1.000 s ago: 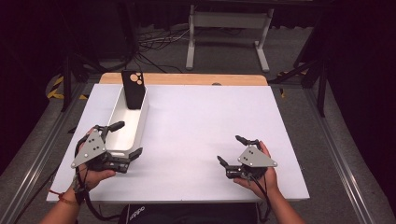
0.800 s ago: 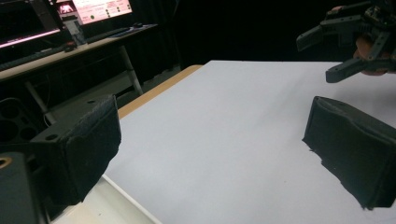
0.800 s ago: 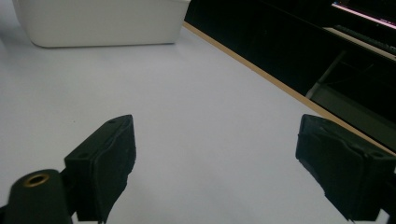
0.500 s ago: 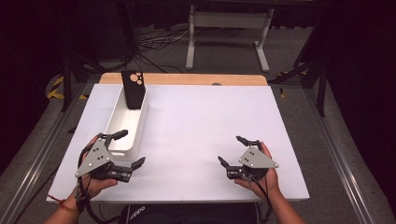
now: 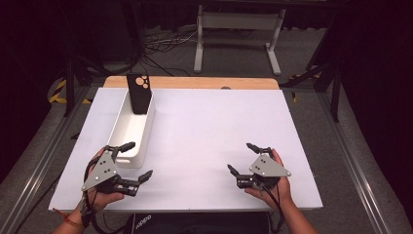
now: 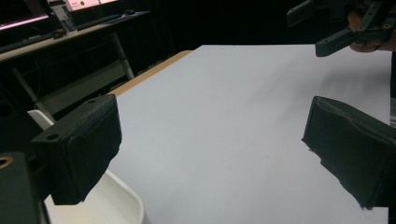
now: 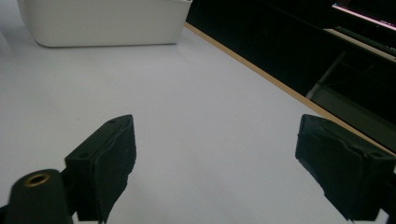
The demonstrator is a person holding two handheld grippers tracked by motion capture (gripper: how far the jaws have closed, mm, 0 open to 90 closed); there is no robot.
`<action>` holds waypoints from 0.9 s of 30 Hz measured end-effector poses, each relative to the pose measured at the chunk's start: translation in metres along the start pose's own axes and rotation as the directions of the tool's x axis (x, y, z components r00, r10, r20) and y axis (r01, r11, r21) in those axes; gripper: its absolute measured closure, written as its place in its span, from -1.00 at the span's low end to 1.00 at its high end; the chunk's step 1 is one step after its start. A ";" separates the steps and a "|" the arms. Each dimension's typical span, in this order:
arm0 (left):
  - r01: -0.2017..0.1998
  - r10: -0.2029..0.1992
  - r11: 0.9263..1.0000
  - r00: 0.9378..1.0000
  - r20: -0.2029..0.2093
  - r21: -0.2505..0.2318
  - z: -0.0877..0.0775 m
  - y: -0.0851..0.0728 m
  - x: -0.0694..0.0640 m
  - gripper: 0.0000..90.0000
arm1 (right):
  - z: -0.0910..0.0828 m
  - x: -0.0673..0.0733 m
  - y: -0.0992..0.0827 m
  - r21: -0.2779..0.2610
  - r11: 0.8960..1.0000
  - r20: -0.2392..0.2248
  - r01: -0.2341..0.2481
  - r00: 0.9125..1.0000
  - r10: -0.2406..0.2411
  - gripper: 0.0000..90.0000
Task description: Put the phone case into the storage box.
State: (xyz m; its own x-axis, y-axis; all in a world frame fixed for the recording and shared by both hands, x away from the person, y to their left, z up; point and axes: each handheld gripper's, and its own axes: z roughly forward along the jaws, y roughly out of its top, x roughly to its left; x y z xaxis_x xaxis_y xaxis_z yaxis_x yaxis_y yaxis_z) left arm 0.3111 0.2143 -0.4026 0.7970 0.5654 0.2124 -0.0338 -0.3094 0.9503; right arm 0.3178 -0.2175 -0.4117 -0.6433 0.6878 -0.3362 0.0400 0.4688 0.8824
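Observation:
A long white bin point(image 5: 130, 132) lies on the left of the white tabletop point(image 5: 209, 131). A black phone case point(image 5: 139, 92) with round camera holes leans upright in its far end. My left gripper point(image 5: 137, 160) hovers open just off the bin's near right corner, and nothing is between its jaws. In the left gripper view the left gripper point(image 6: 215, 154) faces bare table, with the bin's corner point(image 6: 119, 198) at the lower left. My right gripper point(image 5: 241, 157) sits open and empty near the front right. In the right gripper view the right gripper point(image 7: 215, 158) points toward the bin point(image 7: 102, 23).
A wooden strip point(image 5: 195, 82) runs along the table's far edge. Beyond it, a metal stand point(image 5: 238, 29) and cables lie on the dark floor. Metal rails flank both sides. The other hand's gripper point(image 6: 345, 23) shows far off in the left gripper view.
My left gripper has drawn back from the bin's near end toward the table's front edge, still open. The right gripper has barely moved.

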 end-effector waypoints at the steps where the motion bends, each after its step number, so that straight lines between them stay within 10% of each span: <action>1: 0.015 -0.015 1.000 1.000 0.007 0.002 0.001 -0.001 -0.001 -0.89 | 0.000 0.000 0.000 0.000 1.000 0.000 0.000 1.000 0.000 -0.70; 27: 0.035 -0.038 0.995 0.998 0.041 0.091 0.022 -0.031 -0.010 -0.91 | -0.007 -0.001 -0.006 -0.010 1.000 -0.001 -0.006 1.000 0.006 -0.72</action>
State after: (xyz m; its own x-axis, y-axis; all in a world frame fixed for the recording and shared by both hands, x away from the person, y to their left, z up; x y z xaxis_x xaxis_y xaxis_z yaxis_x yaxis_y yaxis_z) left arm 0.3179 0.2018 -0.4395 0.8215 0.5454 0.1664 0.0489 -0.3582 0.9324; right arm 0.3131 -0.2252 -0.4145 -0.6434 0.6904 -0.3306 0.0362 0.4588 0.8878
